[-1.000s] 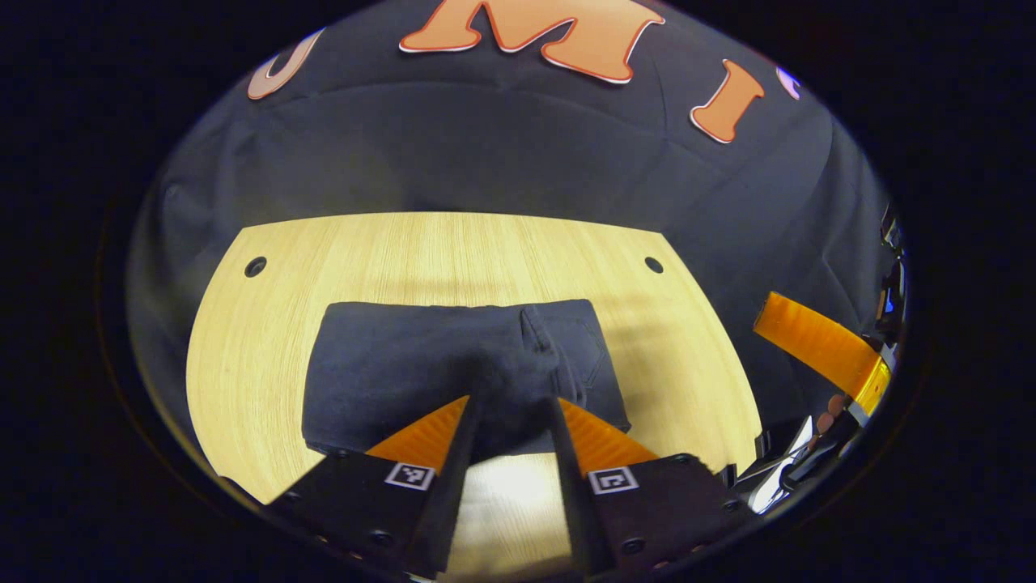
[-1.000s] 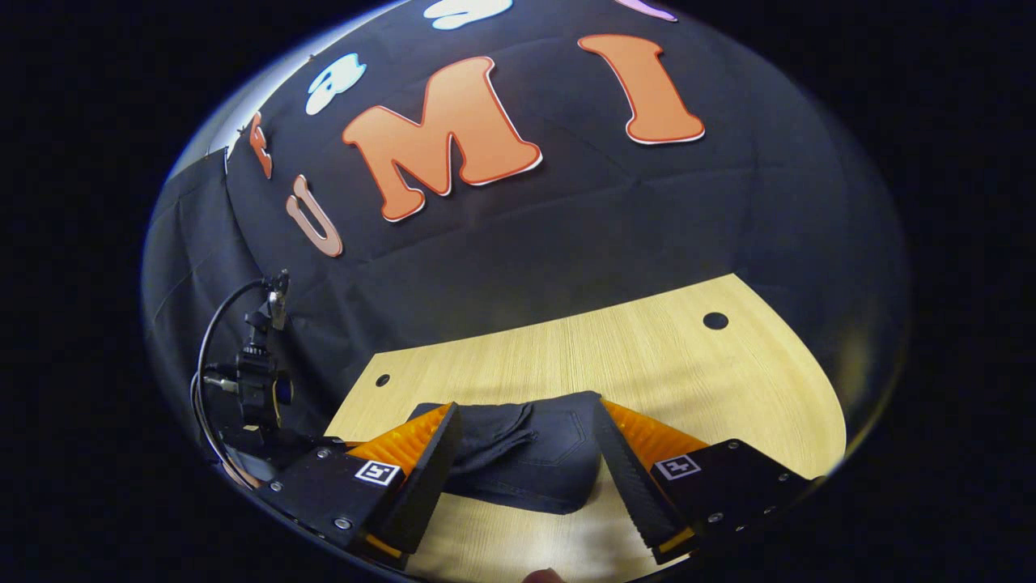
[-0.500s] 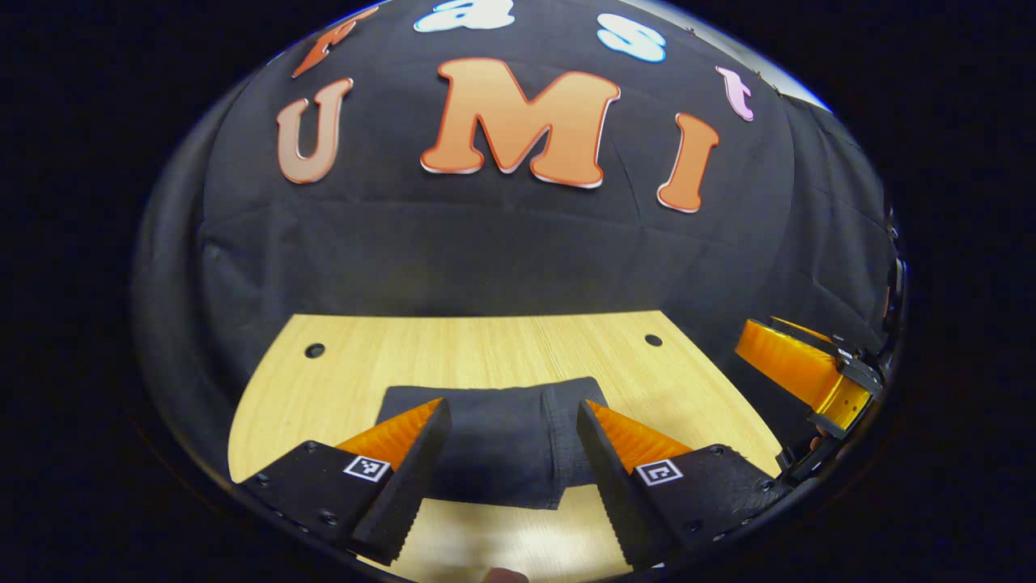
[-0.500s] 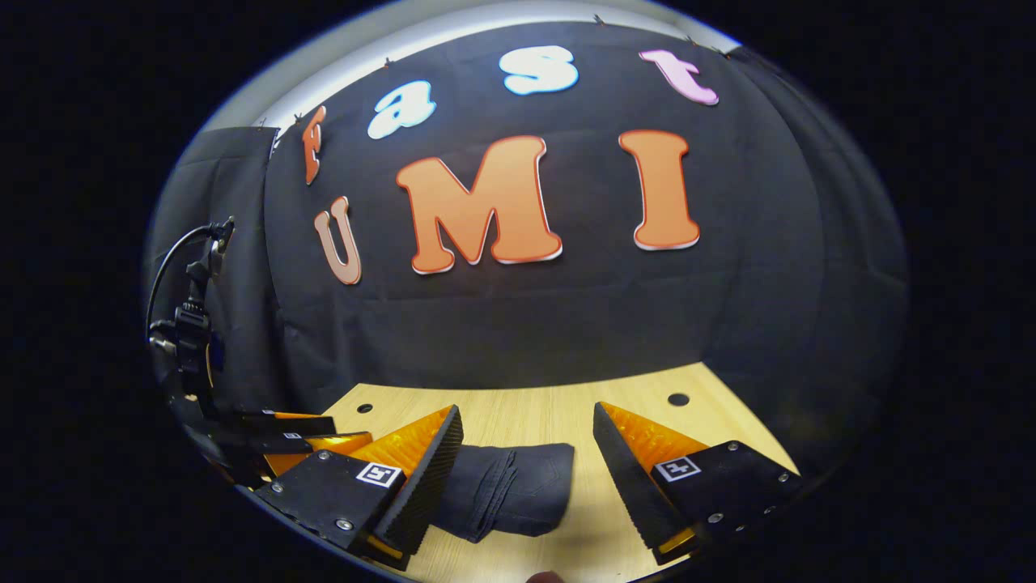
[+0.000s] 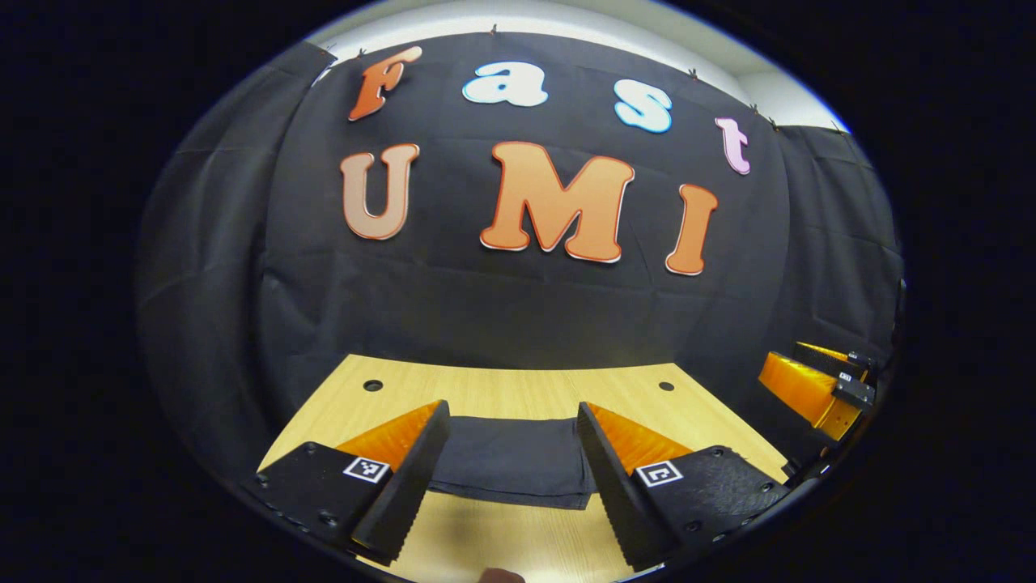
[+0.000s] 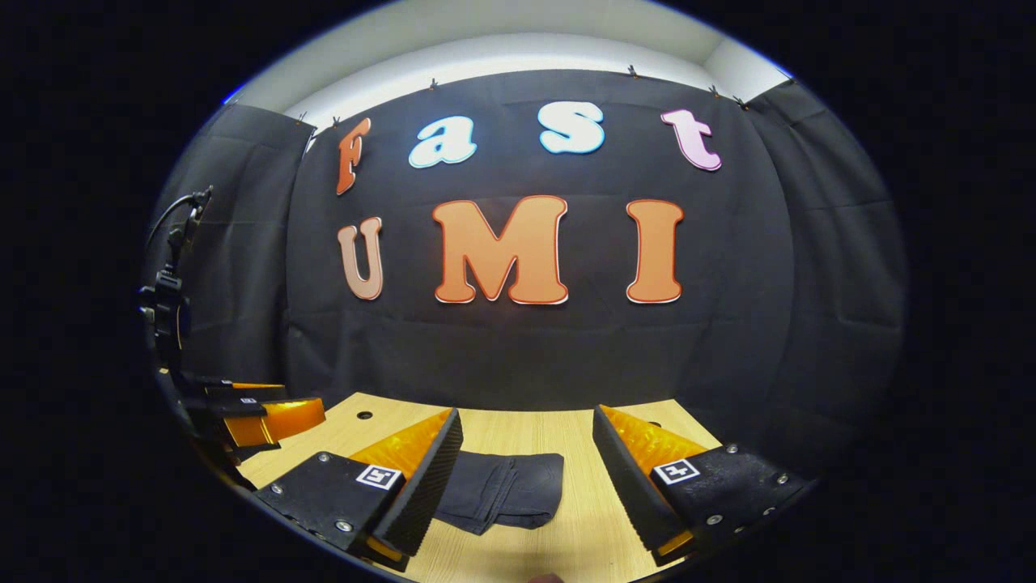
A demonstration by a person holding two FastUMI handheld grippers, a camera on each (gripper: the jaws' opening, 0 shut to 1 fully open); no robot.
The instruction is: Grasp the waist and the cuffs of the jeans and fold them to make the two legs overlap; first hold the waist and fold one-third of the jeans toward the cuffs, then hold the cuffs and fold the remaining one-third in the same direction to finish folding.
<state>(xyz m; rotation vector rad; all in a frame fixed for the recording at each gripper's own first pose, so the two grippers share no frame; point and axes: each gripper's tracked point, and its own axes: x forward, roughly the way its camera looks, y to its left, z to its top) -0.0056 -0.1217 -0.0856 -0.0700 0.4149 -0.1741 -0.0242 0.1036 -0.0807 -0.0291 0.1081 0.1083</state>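
Dark denim jeans are lying folded into a compact rectangle on the table, near its front edge; in the right gripper view the jeans are showing stacked layers along their left side. I am holding my left gripper above the near edge of the bundle with its jaws wide apart and nothing between them. I am holding my right gripper the same way, jaws wide and gripping nothing, with the bundle sitting just left of centre between its fingers. Judging from how the cloth is lying, the folding is looking finished. Denim of this kind is likely handling as soft but fairly heavy and thick, so the layers are probably staying put under their own weight. If a correction is needed, I am judging the best hold to be at a folded edge, pinching all layers together rather than the top one alone.
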